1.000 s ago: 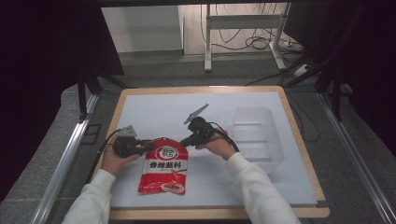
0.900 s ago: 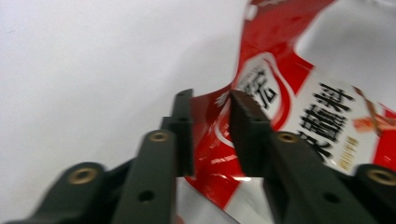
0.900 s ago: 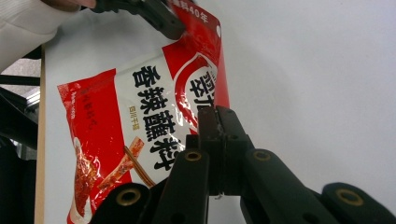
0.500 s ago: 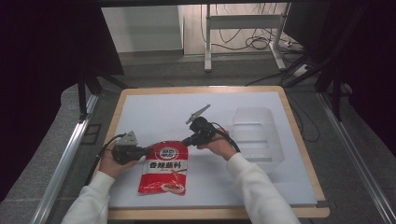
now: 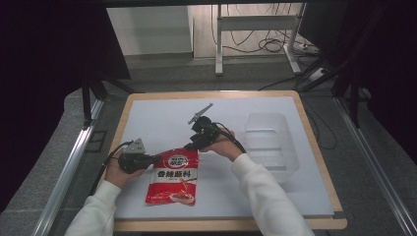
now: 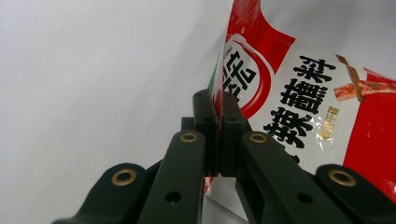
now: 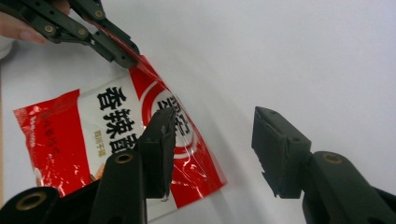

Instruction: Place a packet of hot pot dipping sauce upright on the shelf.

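Your flat red plastic seasoning packet (image 5: 174, 176) carries a white middle panel with bold black characters, a red-and-white round logo near its top, and a reddish food picture at its bottom. Your two matte black grippers, left (image 5: 158, 159) and right (image 5: 188, 145), show small brass-coloured rivets along the jaws. The white-topped counter (image 5: 147, 123) has a pale wood-coloured rim. Your sleeves (image 5: 265, 196) are white. The clear plastic tray (image 5: 270, 142) looks colourless.

Bright even light on the table (image 5: 147, 113), dark surroundings, soft shadows, slight blur
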The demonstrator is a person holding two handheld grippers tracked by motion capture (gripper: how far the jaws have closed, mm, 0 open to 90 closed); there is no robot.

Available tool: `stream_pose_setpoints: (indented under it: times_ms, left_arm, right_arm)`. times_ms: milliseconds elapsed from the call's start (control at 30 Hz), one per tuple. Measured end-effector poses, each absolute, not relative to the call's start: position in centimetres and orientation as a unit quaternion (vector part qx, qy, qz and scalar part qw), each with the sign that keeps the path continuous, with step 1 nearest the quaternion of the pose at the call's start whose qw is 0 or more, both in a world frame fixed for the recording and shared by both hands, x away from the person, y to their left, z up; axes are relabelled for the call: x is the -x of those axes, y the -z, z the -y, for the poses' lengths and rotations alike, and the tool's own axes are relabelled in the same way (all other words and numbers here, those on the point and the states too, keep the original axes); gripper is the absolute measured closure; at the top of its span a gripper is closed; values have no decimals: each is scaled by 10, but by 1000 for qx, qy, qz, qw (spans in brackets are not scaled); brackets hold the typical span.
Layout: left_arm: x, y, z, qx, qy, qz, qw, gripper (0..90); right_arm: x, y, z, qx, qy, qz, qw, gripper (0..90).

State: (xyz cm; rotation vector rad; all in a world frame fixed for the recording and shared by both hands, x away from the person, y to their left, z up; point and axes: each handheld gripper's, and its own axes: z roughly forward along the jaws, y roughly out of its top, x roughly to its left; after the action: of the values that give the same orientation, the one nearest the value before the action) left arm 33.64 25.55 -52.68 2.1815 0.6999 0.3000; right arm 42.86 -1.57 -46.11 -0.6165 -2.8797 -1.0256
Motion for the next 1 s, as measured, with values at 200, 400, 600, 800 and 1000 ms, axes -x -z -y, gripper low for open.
stream_pose_setpoints:
  times_ms: [200, 400, 600, 800, 1000]
  left_arm:
    - [-336, 527, -256, -864, -118, -277, 404, 895]
    - [-336, 527, -256, -863, -118, -278, 404, 895]
    - [-336, 527, -256, -862, -117, -281, 406, 894]
    - [-337, 526, -256, -860, -117, -284, 407, 888]
    - [-340, 525, -259, -854, -127, -309, 399, 646]
  right_arm:
    - [-433, 466, 2, 195, 311, 930, 24, 506]
    - [-441, 484, -6, 197, 294, 933, 69, 564]
    - [-442, 498, -14, 188, 267, 939, 107, 699]
    - [-443, 504, -15, 183, 263, 941, 114, 835]
    - [-442, 500, -14, 171, 274, 939, 120, 878]
